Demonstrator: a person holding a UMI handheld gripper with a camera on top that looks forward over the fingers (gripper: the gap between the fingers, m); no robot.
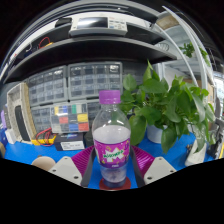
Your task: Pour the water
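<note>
A clear plastic water bottle (pixel 111 130) with a purple cap and a magenta label stands upright between my fingers. My gripper (pixel 112 165) is shut on it: the pink pads (pixel 84 160) press against the label on both sides. The bottle's base shows just above the blue table (pixel 20 152); I cannot tell whether it touches the table. No cup or other vessel for the water is in view.
A green potted plant (pixel 165 105) in a white pot stands close to the right, just behind the bottle. Small coloured blocks (pixel 70 118) and a drawer cabinet (pixel 85 80) lie beyond on the left. Shelves run across the back wall.
</note>
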